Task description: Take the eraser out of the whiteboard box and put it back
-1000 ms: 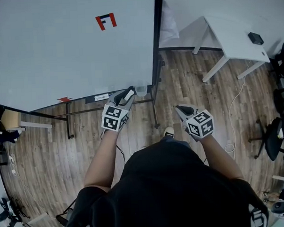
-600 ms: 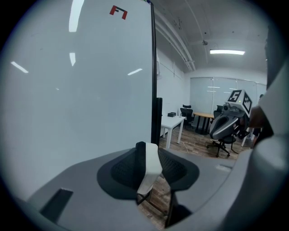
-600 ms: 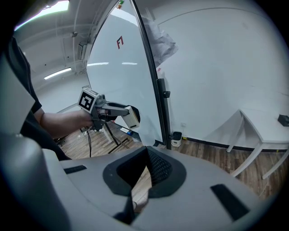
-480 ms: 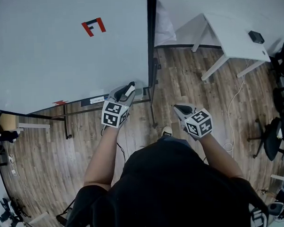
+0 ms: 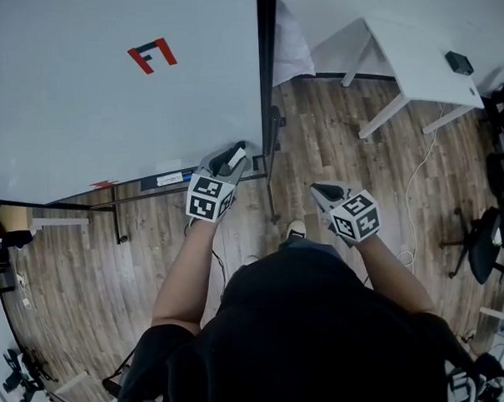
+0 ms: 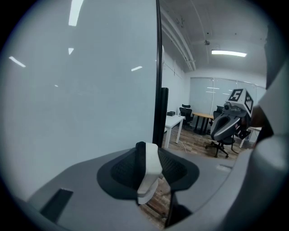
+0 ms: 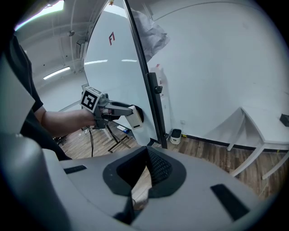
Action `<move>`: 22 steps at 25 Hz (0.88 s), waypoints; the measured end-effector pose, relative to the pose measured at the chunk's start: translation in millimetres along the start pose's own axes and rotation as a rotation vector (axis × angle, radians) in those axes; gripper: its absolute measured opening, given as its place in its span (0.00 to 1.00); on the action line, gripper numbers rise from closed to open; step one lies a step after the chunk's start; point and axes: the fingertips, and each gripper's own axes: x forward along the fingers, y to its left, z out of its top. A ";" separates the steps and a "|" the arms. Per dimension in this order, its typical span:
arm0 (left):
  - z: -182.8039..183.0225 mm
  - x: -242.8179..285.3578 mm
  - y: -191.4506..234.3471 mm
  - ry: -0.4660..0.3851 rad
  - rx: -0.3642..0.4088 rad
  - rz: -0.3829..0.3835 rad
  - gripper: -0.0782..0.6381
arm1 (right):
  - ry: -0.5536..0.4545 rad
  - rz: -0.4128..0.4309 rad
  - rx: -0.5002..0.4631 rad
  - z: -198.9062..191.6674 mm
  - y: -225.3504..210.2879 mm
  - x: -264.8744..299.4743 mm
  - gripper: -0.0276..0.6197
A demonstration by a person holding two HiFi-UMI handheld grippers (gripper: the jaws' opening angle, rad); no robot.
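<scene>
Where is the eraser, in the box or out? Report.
Out: the left gripper is shut on the eraser, in front of the whiteboard.

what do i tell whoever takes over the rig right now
Left gripper: shut on the eraser, held close to the lower right corner of the whiteboard.
Right gripper: jaws together, nothing in them, hanging over the floor away from the board.
Box: at that same board corner, mostly hidden behind the left gripper; only a pale bit shows.
Done: eraser is out of the box and in the grip.
Left: set it back into the box, then open the jaws and pull away.
</scene>
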 end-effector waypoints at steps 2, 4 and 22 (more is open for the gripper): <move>-2.4 5.5 -0.2 -0.003 -0.001 -0.003 0.33 | 0.005 -0.001 0.002 -0.1 -3.6 1.3 0.04; -7.2 10.0 -0.2 0.002 -0.008 -0.007 0.33 | 0.008 -0.003 0.004 -0.7 -6.6 2.6 0.04; -58.2 36.5 4.2 0.072 -0.056 -0.007 0.33 | 0.044 -0.005 0.035 -18.1 -16.2 7.9 0.04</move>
